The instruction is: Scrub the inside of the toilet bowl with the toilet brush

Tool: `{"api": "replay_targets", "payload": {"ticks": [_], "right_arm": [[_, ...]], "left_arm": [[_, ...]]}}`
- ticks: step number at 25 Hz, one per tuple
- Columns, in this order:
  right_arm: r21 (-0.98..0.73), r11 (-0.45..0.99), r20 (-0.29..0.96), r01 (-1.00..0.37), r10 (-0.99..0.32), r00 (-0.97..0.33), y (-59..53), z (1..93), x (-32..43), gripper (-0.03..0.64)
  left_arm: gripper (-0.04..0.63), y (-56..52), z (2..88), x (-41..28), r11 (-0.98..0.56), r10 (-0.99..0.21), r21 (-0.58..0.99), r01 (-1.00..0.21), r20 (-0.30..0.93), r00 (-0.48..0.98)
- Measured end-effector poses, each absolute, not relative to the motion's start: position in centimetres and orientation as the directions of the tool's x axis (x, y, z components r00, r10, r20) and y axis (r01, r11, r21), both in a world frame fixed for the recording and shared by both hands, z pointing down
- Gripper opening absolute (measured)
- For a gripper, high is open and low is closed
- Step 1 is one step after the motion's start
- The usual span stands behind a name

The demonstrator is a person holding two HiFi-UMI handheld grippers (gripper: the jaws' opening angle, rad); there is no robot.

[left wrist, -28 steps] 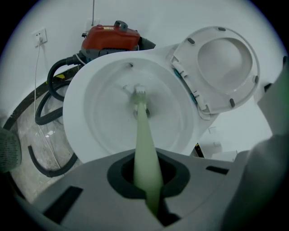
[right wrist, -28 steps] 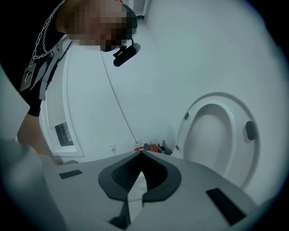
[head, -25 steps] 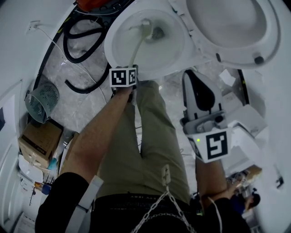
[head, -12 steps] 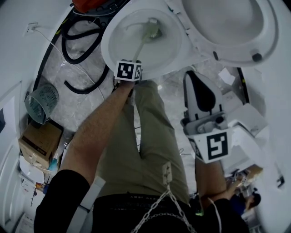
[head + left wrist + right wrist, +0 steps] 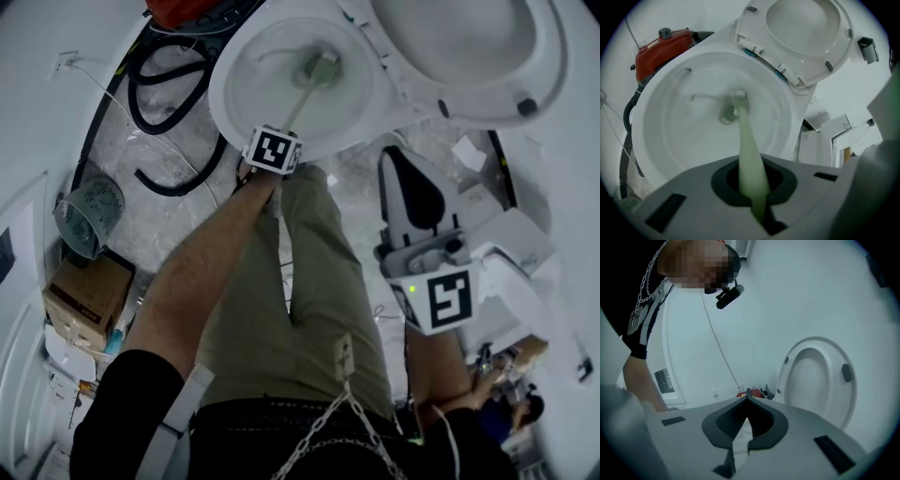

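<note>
Pale-green plastic toilet brush (image 5: pixel 743 136): its smooth, tapering handle is clamped between the grey jaws of the left gripper (image 5: pixel 752 185) and runs down into the glossy white ceramic toilet bowl (image 5: pixel 665 122), bristle head at the drain. Beyond stands the raised oval seat (image 5: pixel 806 28). The right gripper (image 5: pixel 747 399) is closed, holding nothing.

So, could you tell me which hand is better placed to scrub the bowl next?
Left. The left tool is shut on the brush, whose head sits deep in the bowl. The right tool is shut, empty, pointing away from it.
</note>
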State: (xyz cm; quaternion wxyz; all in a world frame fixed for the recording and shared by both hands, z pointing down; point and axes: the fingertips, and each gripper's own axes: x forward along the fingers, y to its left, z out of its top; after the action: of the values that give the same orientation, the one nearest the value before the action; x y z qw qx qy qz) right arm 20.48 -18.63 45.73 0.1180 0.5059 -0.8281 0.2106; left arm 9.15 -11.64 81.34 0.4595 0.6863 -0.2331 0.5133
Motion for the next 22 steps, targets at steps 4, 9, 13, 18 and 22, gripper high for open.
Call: {"api": "replay_targets", "payload": {"ticks": [4,9,13,18,22], "right_arm": [[-0.23,0.398,0.395,-0.888,-0.796,-0.459,-18.6,45.2,19.6,0.002],[-0.229,0.4,0.385,-0.888,-0.8,-0.46,-18.0,44.8,18.6,0.002],[-0.179,0.435,0.373,-0.883,-0.8,-0.47,-17.1,44.4,17.8,0.002],[-0.214,0.402,0.372,-0.89,-0.809,-0.455,-16.9,43.2,16.2,0.002],[-0.207,0.393,0.369,-0.896,-0.817,-0.444,-16.1,42.4,15.4,0.002]], "left_arm": [[0.0,-9.9,81.2,8.8,-0.514,0.196,0.385,-0.766,0.922,0.333],[0.0,-8.7,80.6,8.1,-0.498,0.222,0.395,-0.772,0.919,0.327],[0.0,-7.4,80.2,6.8,-0.502,0.237,0.396,-0.769,0.918,0.318],[0.0,-6.9,80.3,4.1,-0.407,0.254,0.419,-0.812,0.906,0.34],[0.0,-8.0,80.3,1.8,-0.381,0.215,0.392,-0.837,0.918,0.332]]}}
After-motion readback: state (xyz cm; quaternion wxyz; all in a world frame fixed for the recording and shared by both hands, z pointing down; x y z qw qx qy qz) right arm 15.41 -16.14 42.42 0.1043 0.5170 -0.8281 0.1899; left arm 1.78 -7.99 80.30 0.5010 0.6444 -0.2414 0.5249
